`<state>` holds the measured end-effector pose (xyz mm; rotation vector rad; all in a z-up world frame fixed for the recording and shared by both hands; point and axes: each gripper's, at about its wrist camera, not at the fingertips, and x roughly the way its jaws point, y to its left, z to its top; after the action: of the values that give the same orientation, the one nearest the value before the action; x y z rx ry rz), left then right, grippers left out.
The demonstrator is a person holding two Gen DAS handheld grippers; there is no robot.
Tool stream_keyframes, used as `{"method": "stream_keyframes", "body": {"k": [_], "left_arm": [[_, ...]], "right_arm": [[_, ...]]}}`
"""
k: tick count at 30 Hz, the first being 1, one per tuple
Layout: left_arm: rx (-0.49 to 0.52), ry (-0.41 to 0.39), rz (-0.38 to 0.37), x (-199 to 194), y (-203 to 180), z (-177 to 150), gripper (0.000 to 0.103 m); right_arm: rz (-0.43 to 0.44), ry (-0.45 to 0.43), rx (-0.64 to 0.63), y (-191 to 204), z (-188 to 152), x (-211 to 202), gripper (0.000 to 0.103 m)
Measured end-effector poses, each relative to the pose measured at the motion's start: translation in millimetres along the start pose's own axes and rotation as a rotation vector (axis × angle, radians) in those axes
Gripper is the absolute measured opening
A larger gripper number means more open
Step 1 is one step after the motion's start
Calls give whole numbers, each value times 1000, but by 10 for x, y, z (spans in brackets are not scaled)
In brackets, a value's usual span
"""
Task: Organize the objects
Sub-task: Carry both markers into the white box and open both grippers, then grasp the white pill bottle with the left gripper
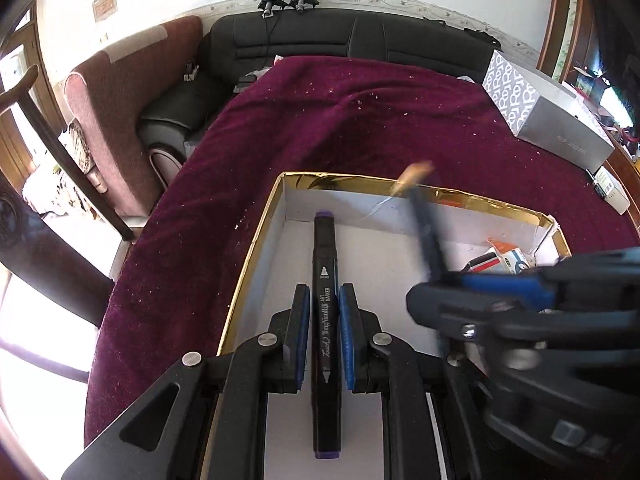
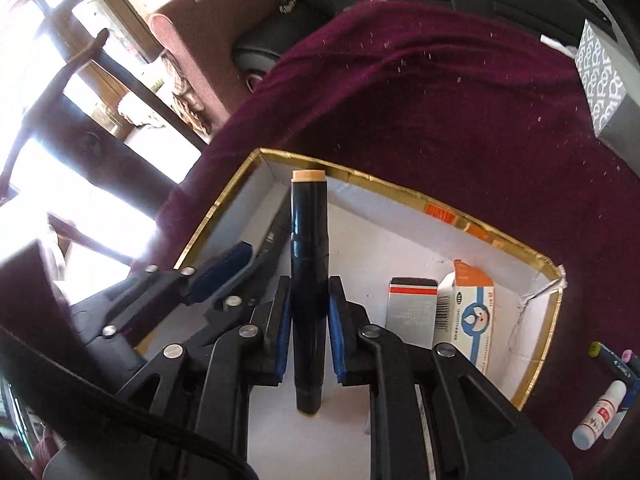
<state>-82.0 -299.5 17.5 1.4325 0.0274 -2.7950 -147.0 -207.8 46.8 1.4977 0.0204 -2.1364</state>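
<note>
Two markers over the gold-rimmed box (image 2: 404,186): left hand-held gripper (image 1: 324,332) clamps purple-capped marker (image 1: 326,320), right hand-held gripper (image 2: 308,320) clamps peach-capped marker (image 2: 309,272). Crowded hand-held grippers risk colliding.

a dark maroon cloth (image 1: 360,120) speckled with pale crumbs covers the table. a grey tissue box (image 1: 548,116) with a white patterned end sits on it at the far right. beyond the cloth's far edge stands a black leather sofa (image 1: 340,40), with two small black devices (image 1: 286,0) on its back against the white wall. a reddish armchair (image 1: 120,120) stands at the left, near a dark wooden chair (image 1: 52,140) by bright windows.
</note>
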Motion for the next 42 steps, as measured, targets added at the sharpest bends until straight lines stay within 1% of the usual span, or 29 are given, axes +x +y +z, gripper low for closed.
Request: {"method": "stream_keyframes", "body": {"k": [2,5,7,10,12,14,15,16,17,19,20,22,24,26,27,28,29,31,32,33,34,35,37,39,42], "left_arm": [[1,5,-3,-18,10,-7,12],[4,1,-18,-39,25,17,12],[-9,-8,-23,-72,49,22,12],[-49,-19,-53,-142,108,33,13],[-69,-27,-65,-254,138,34,13],[-74,-46,-71,-376,146,25,14],[-76,-63,-74,-487,139,6,15],[-78,-71,-79,-540,129,-5,20],[-81,-83,-90,-635,113,-29,26],[-81,-105,-118,-824,57,-74,30],[-74,-117,-135,-925,15,-96,31],[-45,-142,-168,-1129,-121,-119,31],[-3,-168,-204,-1337,-316,-136,37],[23,-187,-225,-1463,-480,-137,54],[41,-201,-238,-1521,-605,-145,55],[59,-207,-249,-1558,-716,-147,56],[80,-206,-260,-1572,-842,-147,56],[108,-176,-281,-1525,-1110,-159,56],[113,-155,-296,-1480,-1235,-166,55],[118,-129,-319,-1416,-1380,-182,55],[123,-110,-333,-1358,-1500,-199,55],[130,-93,-337,-1297,-1627,-216,55],[159,-71,-321,-1136,-1927,-253,55],[193,-62,-299,-1011,-2151,-300,55],[213,-33,-270,-822,-2426,-352,55]], "right_arm": [[12,21,34,-93,-6,97,14],[26,23,62,-176,-6,122,14],[23,22,71,-208,2,114,15],[46,9,90,-237,-27,34,18],[44,-17,98,-260,-71,-73,25],[46,-46,109,-284,-126,-231,39],[44,-58,112,-287,-145,-292,43],[37,-83,115,-319,-196,-409,49],[28,-103,115,-347,-243,-510,52],[2,-137,114,-427,-333,-713,54],[-12,-149,115,-467,-387,-800,56],[-46,-178,123,-590,-509,-1011,59],[-108,-215,146,-796,-707,-1313,61],[-165,-249,168,-961,-864,-1570,61],[-197,-286,181,-1068,-972,-1753,61],[-226,-332,192,-1154,-1080,-1929,64],[-252,-377,202,-1217,-1141,-2055,73],[-287,-496,237,-1394,-1384,-2328,86],[-275,-573,280,-1547,-1575,-2458,86],[-266,-599,316,-1661,-1656,-2504,86],[-256,-609,388,-1852,-1804,-2522,85],[-236,-605,423,-1964,-1876,-2502,85],[-173,-595,484,-2205,-2059,-2374,85],[-181,-586,517,-2368,-2224,-2255,85],[-216,-611,536,-2529,-2461,-2098,85]]}}
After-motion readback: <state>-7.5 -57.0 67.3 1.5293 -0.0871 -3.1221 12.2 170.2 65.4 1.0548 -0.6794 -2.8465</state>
